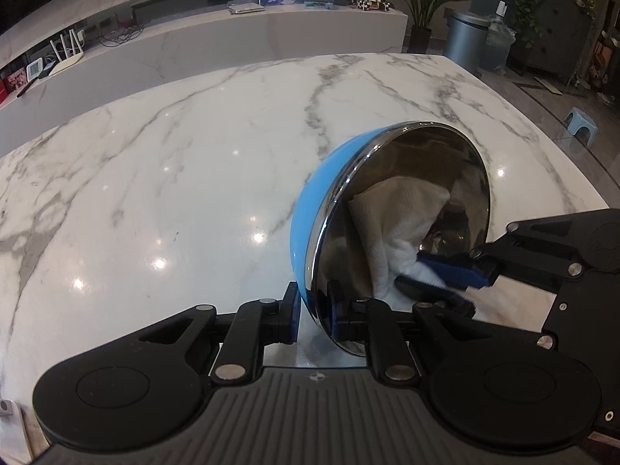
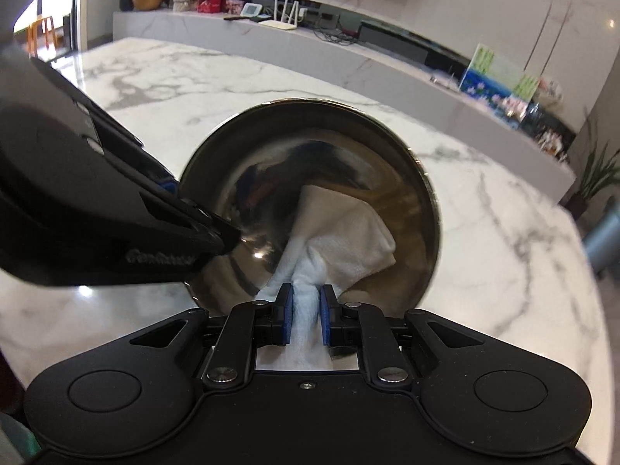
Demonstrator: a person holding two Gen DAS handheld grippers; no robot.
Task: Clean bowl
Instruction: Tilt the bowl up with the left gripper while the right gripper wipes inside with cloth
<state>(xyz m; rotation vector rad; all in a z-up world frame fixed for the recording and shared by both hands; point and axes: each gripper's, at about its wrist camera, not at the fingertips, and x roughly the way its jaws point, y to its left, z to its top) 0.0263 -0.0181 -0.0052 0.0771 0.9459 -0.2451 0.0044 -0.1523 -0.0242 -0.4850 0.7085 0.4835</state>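
Note:
A bowl [image 1: 310,209], blue outside and shiny steel inside, is tipped on its side above the marble table [image 1: 155,178], its mouth facing right. My left gripper [image 1: 314,310] is shut on the bowl's lower rim, one finger outside and one inside. My right gripper [image 2: 306,316] is shut on a white cloth [image 2: 345,228] and presses it against the inside of the bowl [image 2: 240,162]. In the left wrist view the right gripper [image 1: 438,277] enters from the right with the cloth [image 1: 395,224]. In the right wrist view the left gripper [image 2: 217,228] comes in from the left.
A long marble counter [image 1: 217,38] with routers, cables and pictures runs behind the table. A metal bin [image 1: 463,38], a potted plant [image 1: 424,7] and a small blue stool [image 1: 581,122] stand on the floor past the table's far right edge.

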